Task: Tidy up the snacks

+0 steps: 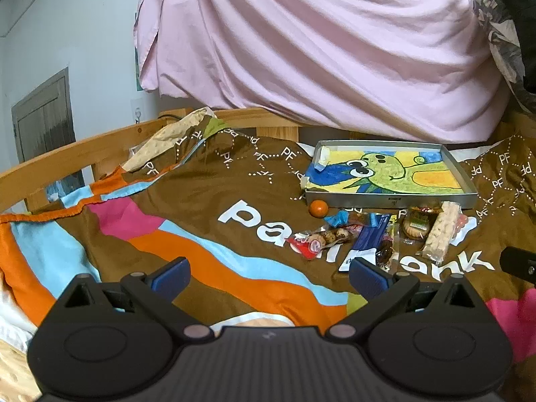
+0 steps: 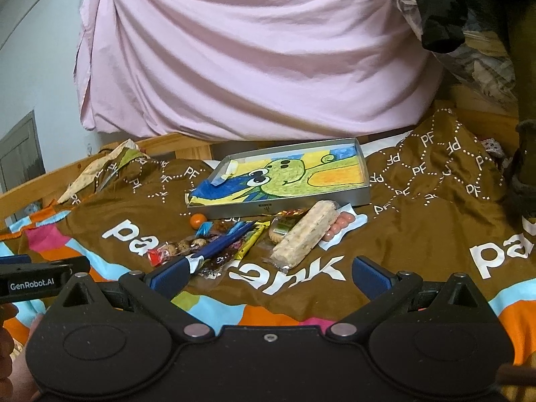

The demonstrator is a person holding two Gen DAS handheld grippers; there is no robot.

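A pile of wrapped snacks lies on the brown printed bedspread in front of a shallow metal tray (image 1: 390, 198) (image 2: 281, 207) lined with a green cartoon drawing. Among them are a pale rice-crisp bar (image 1: 439, 232) (image 2: 303, 236), a dark blue packet (image 1: 366, 238) (image 2: 222, 243), a round biscuit pack (image 1: 415, 226) (image 2: 279, 231), pink sausages (image 2: 341, 224), a pack of speckled eggs (image 1: 326, 238) (image 2: 182, 246) and a small orange ball (image 1: 318, 207) (image 2: 197, 220). My left gripper (image 1: 269, 276) is open, short and left of the pile. My right gripper (image 2: 269, 273) is open just before the rice-crisp bar.
A wooden bed rail (image 1: 67, 154) curves along the left and back. A large pink sheet (image 1: 318, 50) hangs behind the tray. Dark clothing (image 2: 522, 117) hangs at the right. The other gripper's black body (image 2: 37, 279) shows at the right view's left edge.
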